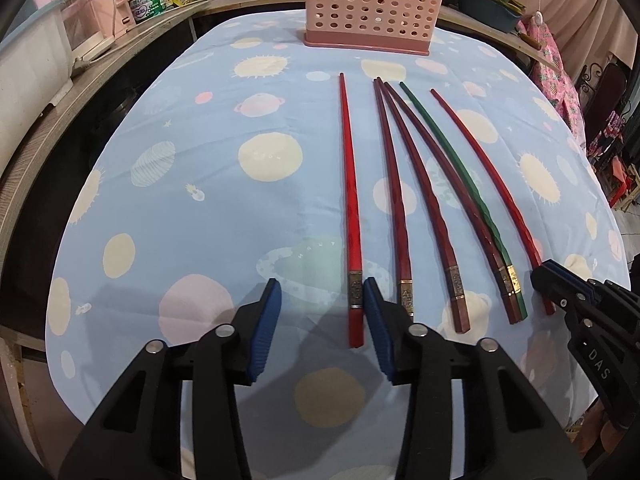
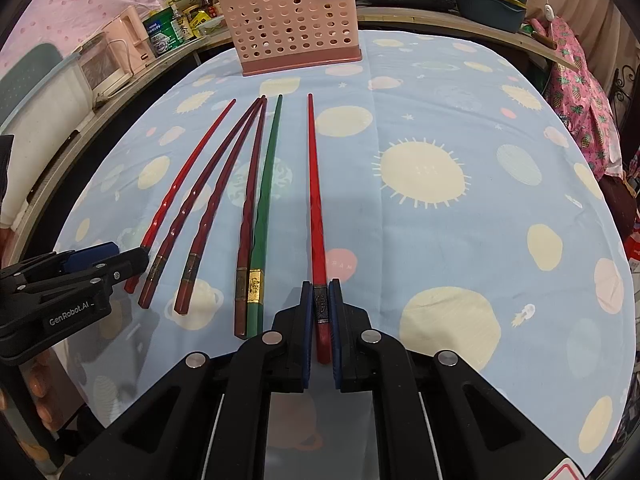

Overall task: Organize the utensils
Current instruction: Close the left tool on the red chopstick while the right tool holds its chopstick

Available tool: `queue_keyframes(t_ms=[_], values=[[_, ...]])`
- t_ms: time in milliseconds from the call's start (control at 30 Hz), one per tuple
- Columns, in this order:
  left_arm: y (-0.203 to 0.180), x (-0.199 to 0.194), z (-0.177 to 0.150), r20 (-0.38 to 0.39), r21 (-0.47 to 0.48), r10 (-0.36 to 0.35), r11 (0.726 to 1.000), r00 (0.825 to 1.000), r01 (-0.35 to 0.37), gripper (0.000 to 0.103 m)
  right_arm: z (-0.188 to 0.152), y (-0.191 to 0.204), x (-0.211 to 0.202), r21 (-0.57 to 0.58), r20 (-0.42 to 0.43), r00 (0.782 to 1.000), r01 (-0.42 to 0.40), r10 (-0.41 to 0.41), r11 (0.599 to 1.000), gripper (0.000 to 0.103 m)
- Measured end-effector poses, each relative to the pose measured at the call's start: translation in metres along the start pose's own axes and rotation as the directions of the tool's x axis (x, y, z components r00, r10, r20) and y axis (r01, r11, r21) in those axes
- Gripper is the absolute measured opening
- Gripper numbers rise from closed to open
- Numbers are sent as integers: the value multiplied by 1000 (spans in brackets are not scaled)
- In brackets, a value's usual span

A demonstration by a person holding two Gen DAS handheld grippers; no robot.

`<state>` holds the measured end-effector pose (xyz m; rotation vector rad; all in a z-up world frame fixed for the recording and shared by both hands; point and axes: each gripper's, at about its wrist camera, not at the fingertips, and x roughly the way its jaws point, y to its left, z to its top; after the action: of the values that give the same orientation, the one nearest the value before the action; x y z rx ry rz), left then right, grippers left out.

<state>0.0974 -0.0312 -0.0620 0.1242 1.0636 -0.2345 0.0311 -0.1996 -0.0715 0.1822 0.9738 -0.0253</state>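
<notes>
1. The left gripper (image 1: pixel 322 330) is matte black plastic, with angular arms pierced by triangular cut-outs.
2. Its fingers (image 1: pixel 266 330) carry ribbed blue pads.
3. Round silver screws sit at the joints.
4. The right gripper (image 2: pixel 320 322) has the same build.
5. White lettering marks the sides: "DAS", "GenRobot.AI".

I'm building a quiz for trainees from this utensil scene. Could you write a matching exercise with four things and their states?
1 right gripper
2 left gripper
3 green chopstick
4 pink basket

a open
b standing at the far end of the table
c shut on a red chopstick
d lying against a dark maroon chopstick

Pairs: 1-c, 2-a, 3-d, 4-b
</notes>
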Motion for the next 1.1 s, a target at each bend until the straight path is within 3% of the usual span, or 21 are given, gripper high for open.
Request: queue_keyframes(t_ms=[133,267,667,900,1100], values=[[1,0,0,-1,-3,-11,1000,1000,11,17,0,0,0,0,0,1000,0,0,1000,8],[2,-1,0,-6,-9,-22,1000,1000,22,9,0,0,0,0,0,1000,0,0,1000,8],[7,-11,2,-10,-38,-57,998,998,57,7,-1,0,-3,3,1,1000,-8,8,1000,7],[15,-35,12,37,-65,-72,995,997,75,7,10,0,-22,16,42,999,-29,28,999,7],[22,-66,30,106,-90,-87,991,991,96,7,34,-4,-52,26,130,991,-45,41,999,7]])
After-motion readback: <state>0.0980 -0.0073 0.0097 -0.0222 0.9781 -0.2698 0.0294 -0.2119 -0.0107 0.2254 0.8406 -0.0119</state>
